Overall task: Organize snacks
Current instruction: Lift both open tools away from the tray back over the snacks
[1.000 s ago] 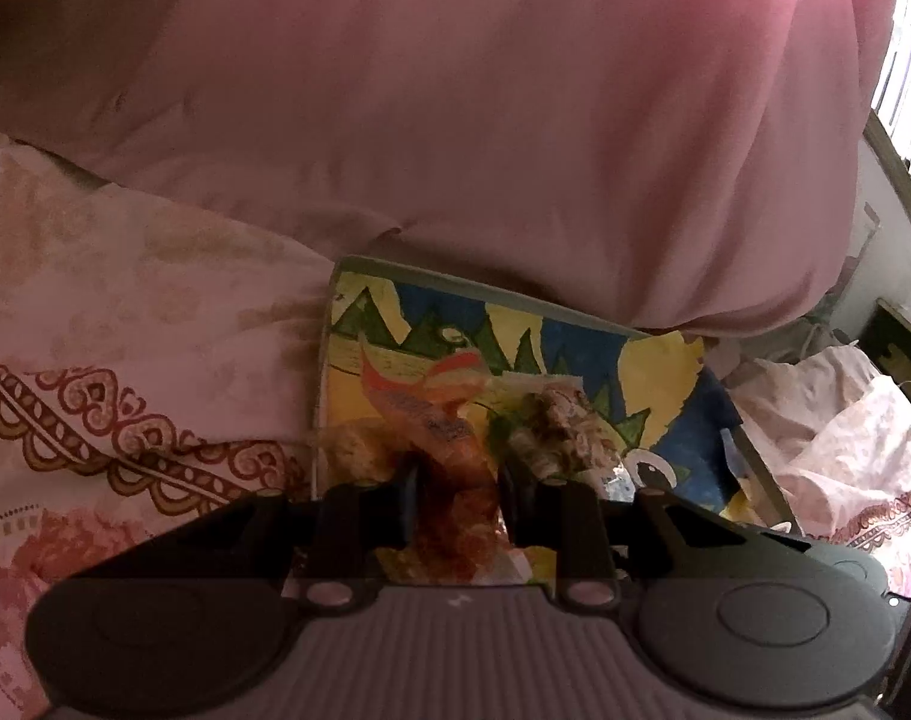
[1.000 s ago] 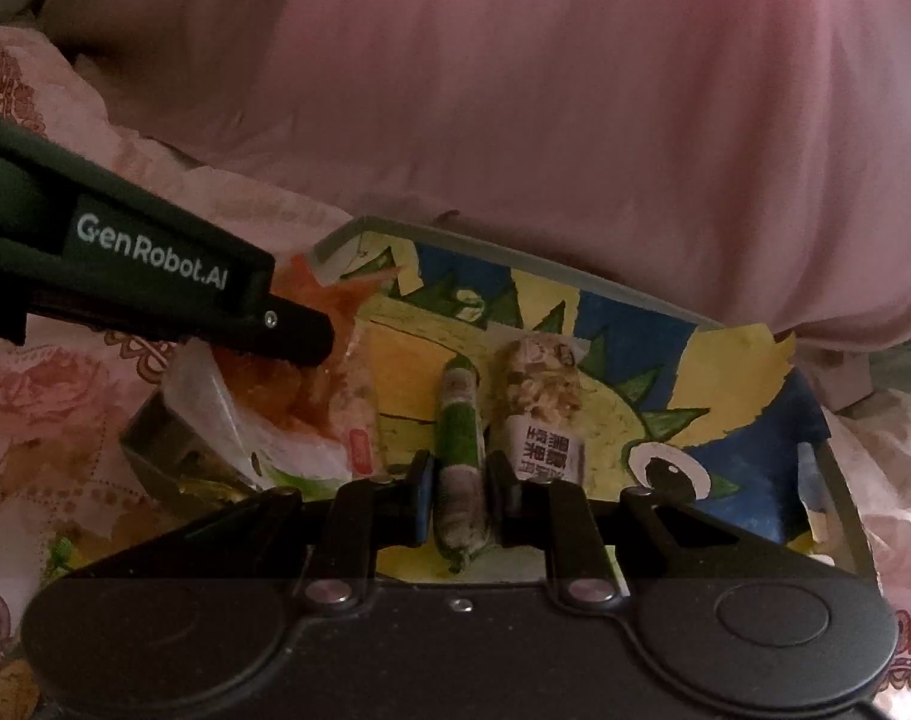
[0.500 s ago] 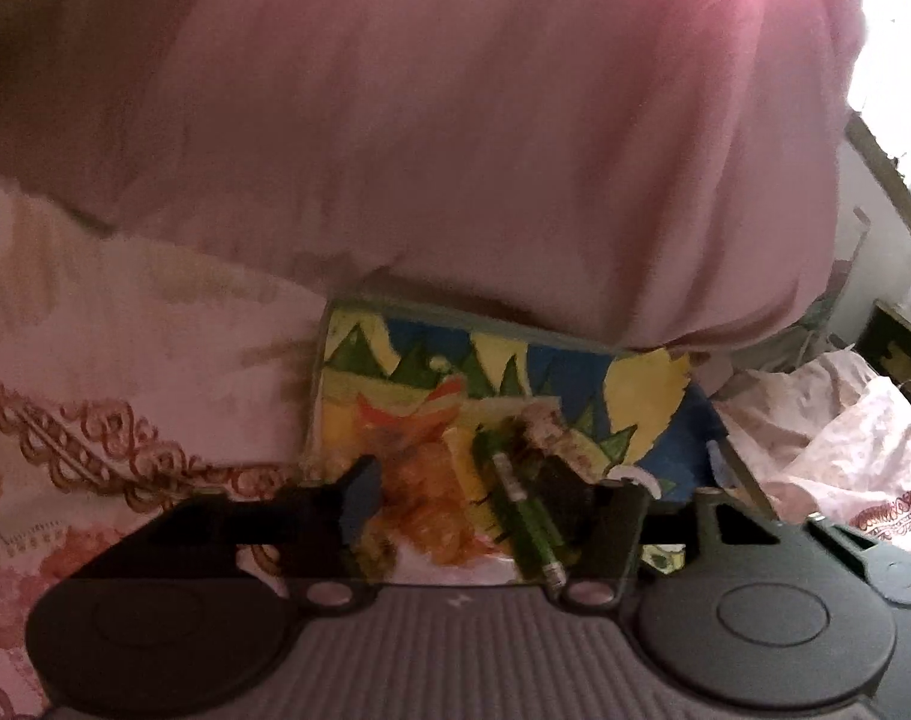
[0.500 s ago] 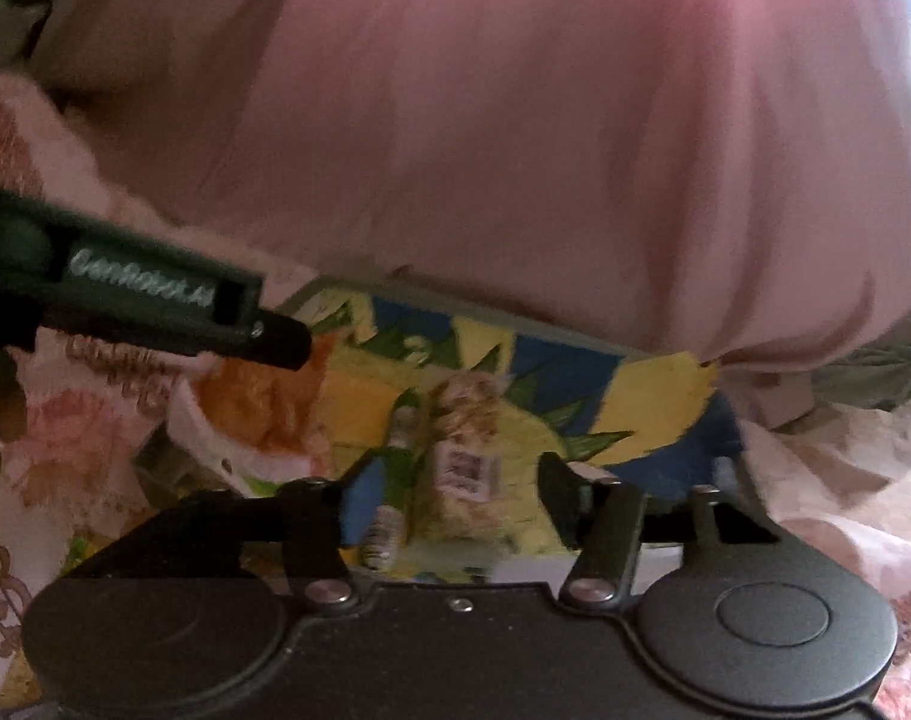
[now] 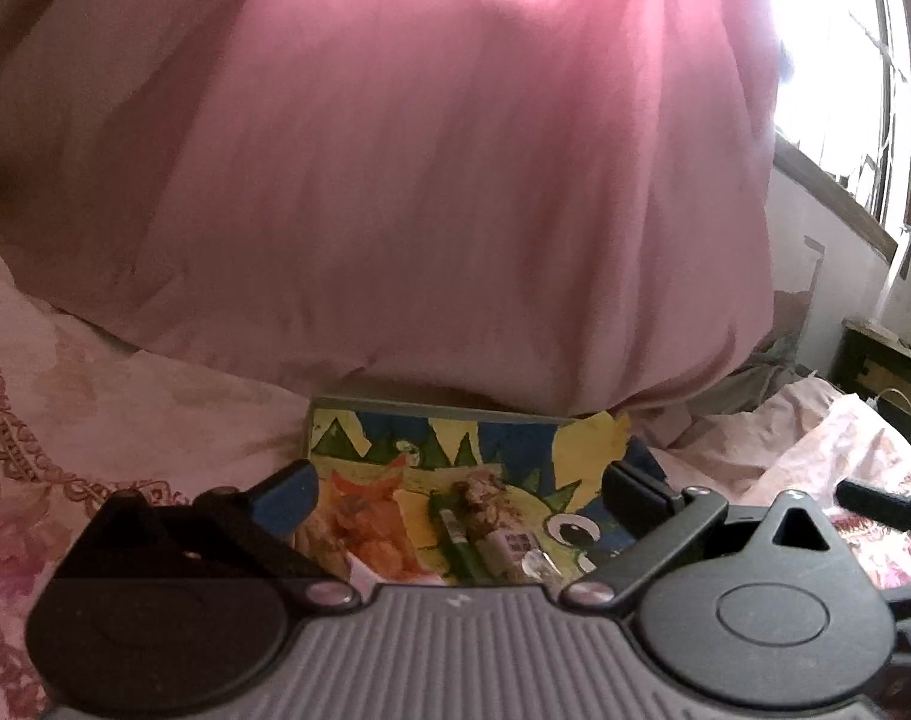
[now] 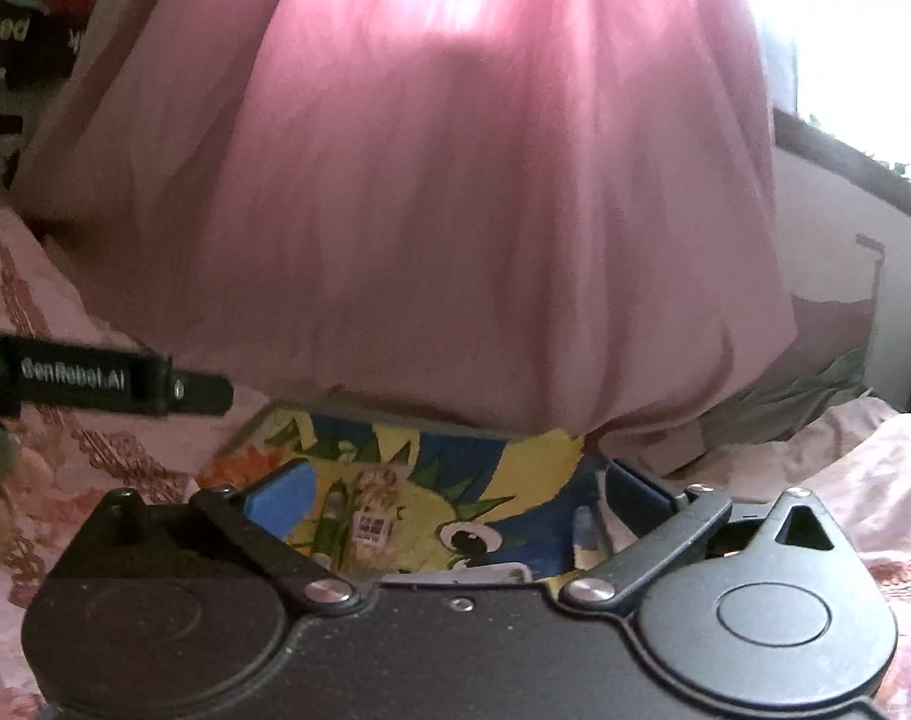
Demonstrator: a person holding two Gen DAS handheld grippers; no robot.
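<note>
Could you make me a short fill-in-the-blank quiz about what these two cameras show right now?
1. The snacks lie in a tray printed with a colourful ____.
2. The long thin snack stick next to the orange snack bag is coloured ____.
3. Neither the left gripper nor the right gripper has anything in its grip; the jaws of both are ____.
4. Behind the tray hangs a big ____ cloth.

Missing words: cartoon; green; opening; pink

Glossy plastic snack wrappers (image 5: 365,540), soft matt cloth (image 5: 455,210).
</note>
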